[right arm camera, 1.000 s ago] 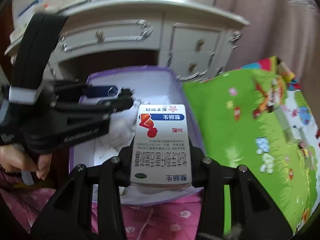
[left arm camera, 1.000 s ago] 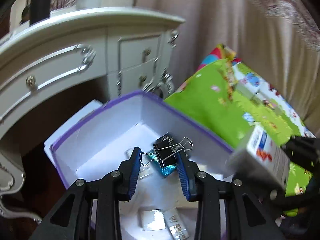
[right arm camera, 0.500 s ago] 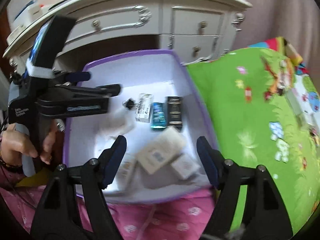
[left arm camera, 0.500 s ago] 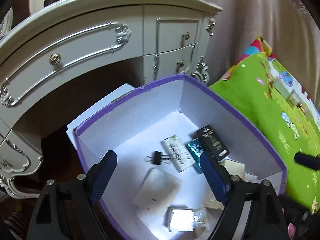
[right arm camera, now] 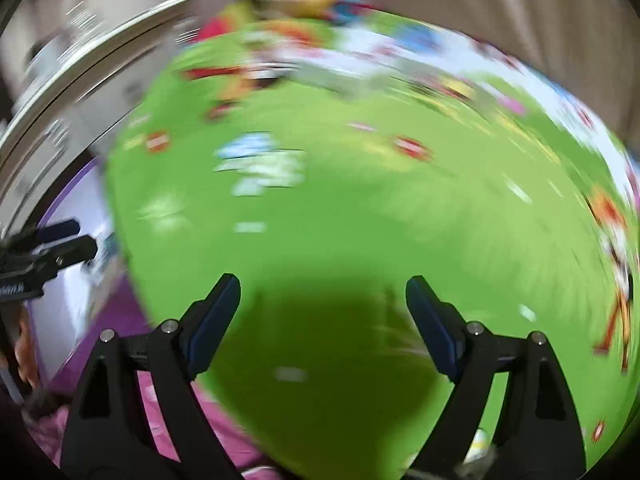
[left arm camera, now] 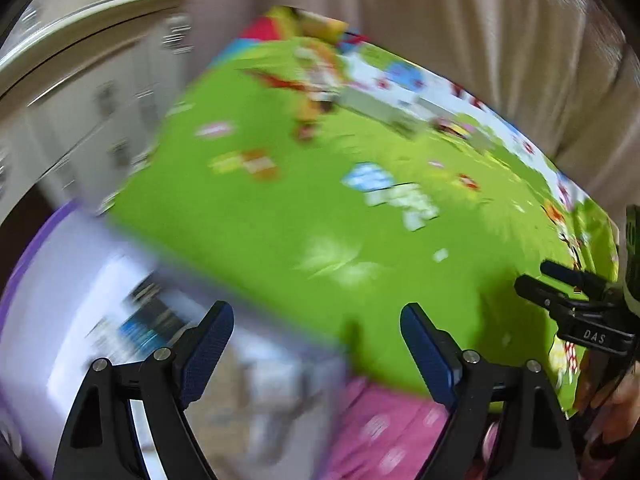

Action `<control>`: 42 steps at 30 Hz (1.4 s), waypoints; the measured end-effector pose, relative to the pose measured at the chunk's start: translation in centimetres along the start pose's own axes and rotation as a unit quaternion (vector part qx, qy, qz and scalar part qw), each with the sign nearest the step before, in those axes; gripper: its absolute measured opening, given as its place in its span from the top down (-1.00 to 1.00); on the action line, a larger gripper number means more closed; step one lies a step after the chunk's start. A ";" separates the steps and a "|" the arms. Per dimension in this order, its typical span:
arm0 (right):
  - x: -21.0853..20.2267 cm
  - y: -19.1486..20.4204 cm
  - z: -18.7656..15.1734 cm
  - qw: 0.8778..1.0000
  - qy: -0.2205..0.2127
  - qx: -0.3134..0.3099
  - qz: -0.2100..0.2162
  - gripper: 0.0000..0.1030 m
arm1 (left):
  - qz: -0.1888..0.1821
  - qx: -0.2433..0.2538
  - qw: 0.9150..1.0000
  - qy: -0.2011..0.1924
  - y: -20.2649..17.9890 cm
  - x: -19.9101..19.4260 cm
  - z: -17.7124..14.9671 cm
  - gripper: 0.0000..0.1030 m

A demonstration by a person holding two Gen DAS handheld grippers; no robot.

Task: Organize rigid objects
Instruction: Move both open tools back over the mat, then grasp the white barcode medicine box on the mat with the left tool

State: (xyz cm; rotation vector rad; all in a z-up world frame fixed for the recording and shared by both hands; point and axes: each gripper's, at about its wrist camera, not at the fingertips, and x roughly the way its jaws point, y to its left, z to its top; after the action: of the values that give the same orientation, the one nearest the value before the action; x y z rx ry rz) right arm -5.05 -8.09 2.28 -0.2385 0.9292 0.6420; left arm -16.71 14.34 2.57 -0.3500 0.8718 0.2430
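Nearest my left wrist camera: my left gripper (left arm camera: pixel 314 332), blue-padded fingers spread wide, nothing between them. It hangs over the near corner of the purple-rimmed box (left arm camera: pixel 60 272), where that box meets the green play mat (left arm camera: pixel 300 208).

Beside the mat, on its left: the box, white inside, purple along the rim. Its long axis cannot be told from these frames, since only one end shows and motion blur smears it. Contents appear as dark and teal streaks (left arm camera: pixel 140 320) near my left finger; individual items, and which way any of them points, cannot be made out.

Below the mat's near edge: pink patterned fabric (left arm camera: pixel 384 432).

At the mat's right edge in the left view: my right gripper (left arm camera: pixel 568 296), seen side-on, black, with my hand (left arm camera: pixel 612 396) beneath it.

Nearest my right wrist camera: the right gripper (right arm camera: pixel 322 304), fingers likewise spread apart and holding nothing, poised above the mat (right arm camera: pixel 360 220) with a dark shadow (right arm camera: pixel 332 320) on the green just ahead of them.

Left of the mat in that view: the box's white interior and purple rim (right arm camera: pixel 84 200), with my left gripper (right arm camera: pixel 48 248) reaching in front of it.

Beyond the mat's left side: a white dresser (left arm camera: pixel 80 80) with silver trim, blurred.

Behind the mat's far edge: a beige curtain (left arm camera: pixel 460 20).
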 end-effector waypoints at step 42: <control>4.4 -13.0 4.1 0.999 -0.011 0.025 -0.027 -0.69 | -0.057 0.058 0.996 -0.026 -10.4 14.6 11.7 0.20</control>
State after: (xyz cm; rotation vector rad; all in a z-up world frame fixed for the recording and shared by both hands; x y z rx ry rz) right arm 7.50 -14.71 0.11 -0.2111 0.9133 0.5701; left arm 4.17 10.37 0.16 -0.2836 0.8079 0.0956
